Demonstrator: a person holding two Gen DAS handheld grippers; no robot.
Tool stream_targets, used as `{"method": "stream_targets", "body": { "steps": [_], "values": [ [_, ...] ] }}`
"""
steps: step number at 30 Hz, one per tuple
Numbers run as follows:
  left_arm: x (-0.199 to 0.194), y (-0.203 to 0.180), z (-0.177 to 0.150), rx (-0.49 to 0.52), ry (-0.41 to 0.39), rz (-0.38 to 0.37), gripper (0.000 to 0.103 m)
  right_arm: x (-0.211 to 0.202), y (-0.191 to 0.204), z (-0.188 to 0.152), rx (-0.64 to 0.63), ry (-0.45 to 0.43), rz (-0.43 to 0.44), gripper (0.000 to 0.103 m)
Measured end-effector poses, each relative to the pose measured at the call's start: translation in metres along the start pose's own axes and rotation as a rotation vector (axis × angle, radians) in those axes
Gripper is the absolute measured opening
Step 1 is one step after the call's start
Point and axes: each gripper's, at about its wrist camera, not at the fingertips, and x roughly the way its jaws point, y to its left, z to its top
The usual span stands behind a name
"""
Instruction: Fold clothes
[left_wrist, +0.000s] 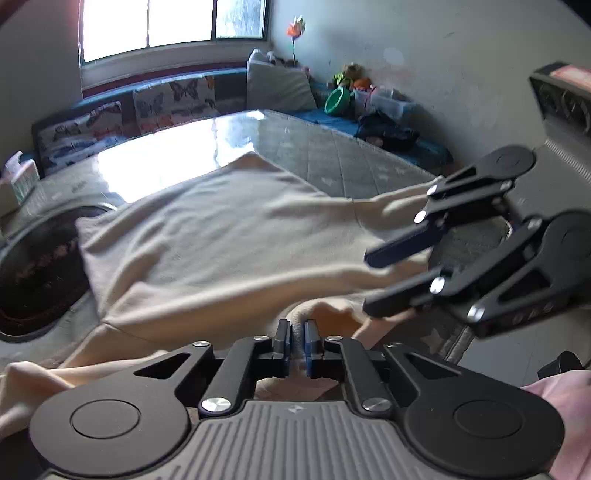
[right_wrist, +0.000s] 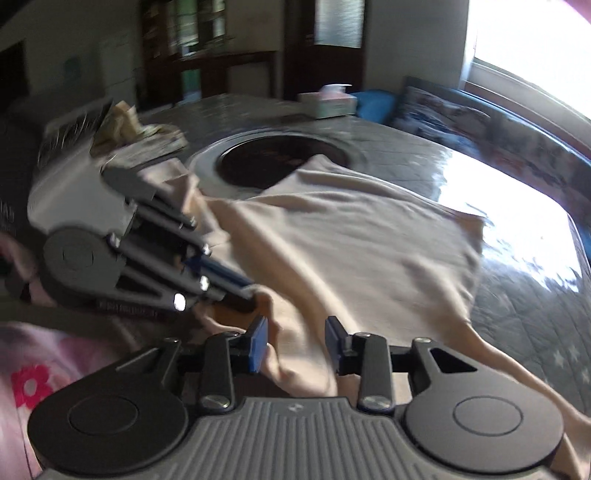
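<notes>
A cream garment (left_wrist: 221, 229) lies spread across the grey quilted table top (left_wrist: 325, 147), one sleeve trailing toward the right. My left gripper (left_wrist: 297, 332) is shut on a bunched fold of the garment at its near edge, and the cloth shows between the blue pads. In the right wrist view the left gripper (right_wrist: 253, 291) comes in from the left and pinches that same fold of the garment (right_wrist: 351, 240). My right gripper (right_wrist: 295, 343) stands open just beside it, with cloth lying under the gap and the pads apart from it. The left wrist view shows the right gripper (left_wrist: 373, 284) with its fingers spread.
A round dark opening (right_wrist: 280, 162) is set in the table behind the garment. A tissue box (right_wrist: 327, 103) sits at the far edge, and a heap of papers or cloth (right_wrist: 136, 136) at the left. Cushions (left_wrist: 173, 99) and a green bowl (left_wrist: 338, 100) line the bench. Pink flowered cloth (right_wrist: 29, 384) lies near me.
</notes>
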Motion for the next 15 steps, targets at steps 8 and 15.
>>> {"method": "stream_targets", "body": {
  "steps": [8, 15],
  "values": [
    [-0.014, 0.0, -0.015, 0.014, 0.047, -0.064, 0.007, 0.023, 0.006, -0.011, 0.006, 0.066, 0.083, 0.034],
    [-0.031, 0.035, -0.006, -0.11, 0.027, -0.124, 0.012, 0.013, 0.01, -0.014, -0.042, 0.085, 0.15, 0.035]
  ]
}}
